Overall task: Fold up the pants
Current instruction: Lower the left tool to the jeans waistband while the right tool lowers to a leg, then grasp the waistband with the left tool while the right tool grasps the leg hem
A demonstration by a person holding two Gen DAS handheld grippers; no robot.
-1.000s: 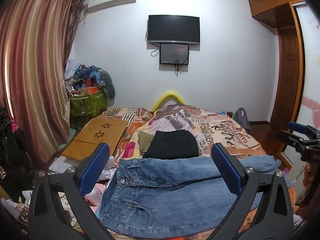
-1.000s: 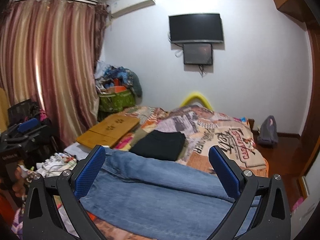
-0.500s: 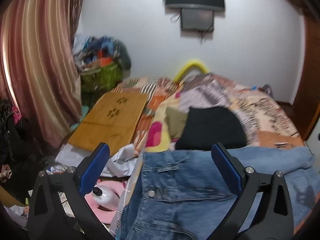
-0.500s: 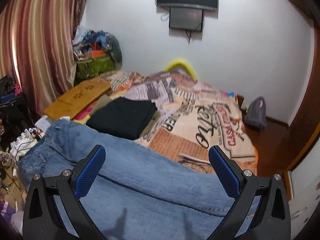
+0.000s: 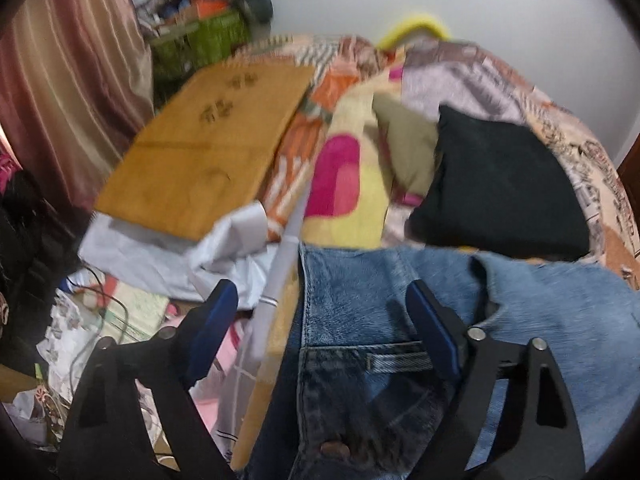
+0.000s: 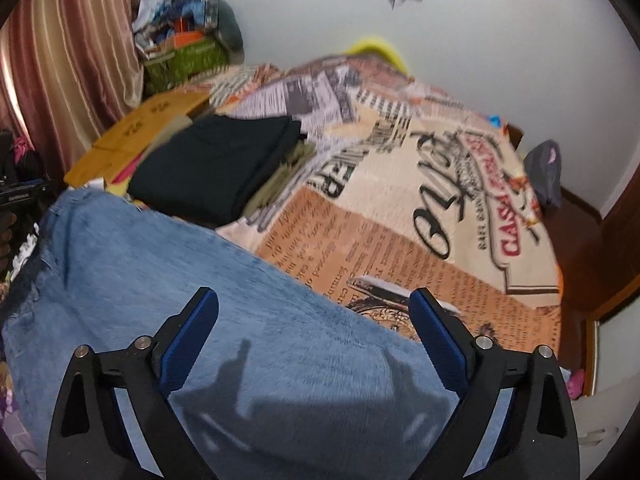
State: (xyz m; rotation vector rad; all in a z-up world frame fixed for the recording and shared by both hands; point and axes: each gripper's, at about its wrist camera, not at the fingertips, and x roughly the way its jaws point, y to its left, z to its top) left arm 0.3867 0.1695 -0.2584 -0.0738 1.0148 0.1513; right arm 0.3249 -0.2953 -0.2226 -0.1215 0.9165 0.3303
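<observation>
Blue jeans (image 5: 360,312) lie flat across the near end of the bed. In the left wrist view my left gripper (image 5: 322,312) is open, low over the waistband corner at the bed's left edge, with a belt loop and a rivet close below. In the right wrist view my right gripper (image 6: 314,322) is open, hovering over the jeans' leg (image 6: 224,304), and its shadow falls on the denim. Neither gripper holds cloth.
A folded black garment (image 5: 500,188) on an olive one lies on the printed bedspread (image 6: 420,208) beyond the jeans. A wooden lap board (image 5: 208,140) leans at the bed's left side. Clutter, cables and papers (image 5: 100,320) cover the floor left. Curtain (image 6: 68,60) at far left.
Both grippers have dropped and tilted down toward the jeans. The left one moved to the waistband corner, the right one over the legs. Both stayed open.
</observation>
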